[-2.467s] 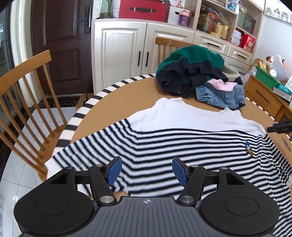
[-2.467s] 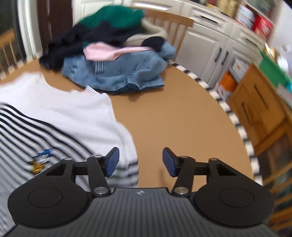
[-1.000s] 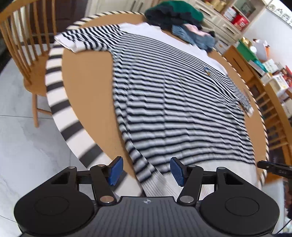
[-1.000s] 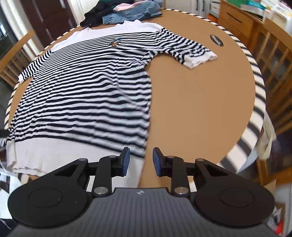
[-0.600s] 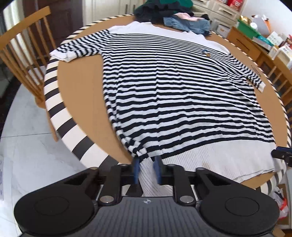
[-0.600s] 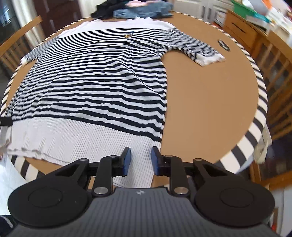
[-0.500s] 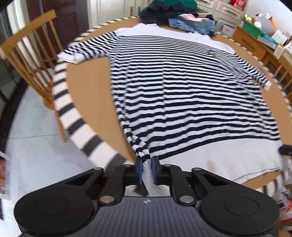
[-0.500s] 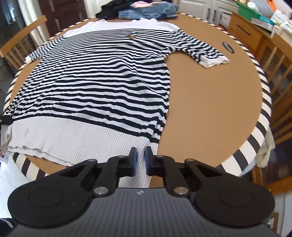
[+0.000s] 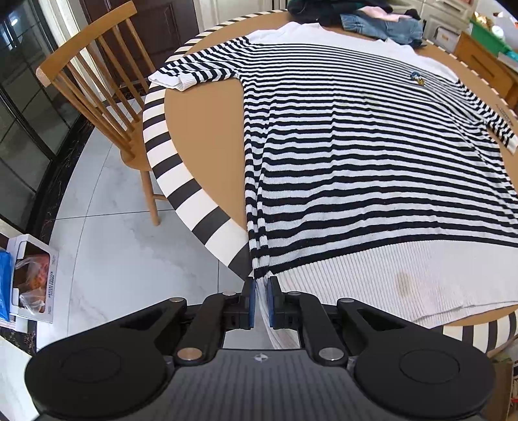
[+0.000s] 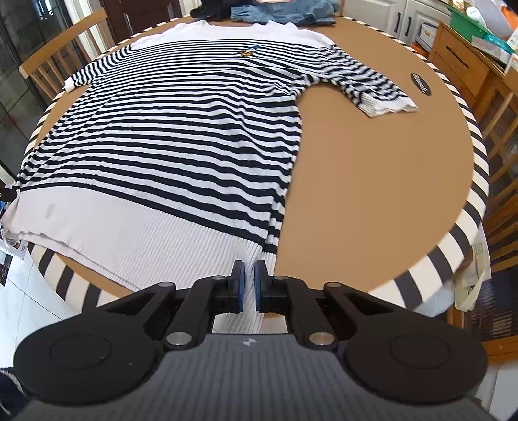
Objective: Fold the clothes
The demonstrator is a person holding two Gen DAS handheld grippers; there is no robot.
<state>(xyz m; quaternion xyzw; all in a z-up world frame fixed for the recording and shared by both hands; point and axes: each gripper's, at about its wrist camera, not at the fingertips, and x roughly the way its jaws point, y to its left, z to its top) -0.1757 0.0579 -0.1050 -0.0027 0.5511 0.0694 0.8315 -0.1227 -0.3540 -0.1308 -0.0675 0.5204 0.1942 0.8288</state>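
A black-and-white striped sweater (image 9: pixel 356 155) (image 10: pixel 181 136) lies spread flat on the round brown table (image 9: pixel 200 129) (image 10: pixel 372 181), neck at the far side, white ribbed hem toward me. My left gripper (image 9: pixel 262 296) is shut on the hem's left corner, which hangs just past the table's striped edge. At the hem's right corner, my right gripper (image 10: pixel 249 278) is shut on the white ribbing. A small embroidered badge (image 10: pixel 246 51) sits on the chest. Both short sleeves lie out to the sides.
A pile of other clothes (image 9: pixel 372 16) (image 10: pixel 278 9) with jeans sits at the table's far edge. A wooden chair (image 9: pixel 97 84) stands left of the table, wooden furniture (image 10: pixel 469 64) to the right. A black round coaster (image 10: pixel 421 84) lies near the right sleeve. Boxes (image 9: pixel 29 278) rest on the floor.
Both grippers went from open around the hem corners to shut on them. The left gripper tilted and drew back slightly, pulling its corner taut off the table edge.
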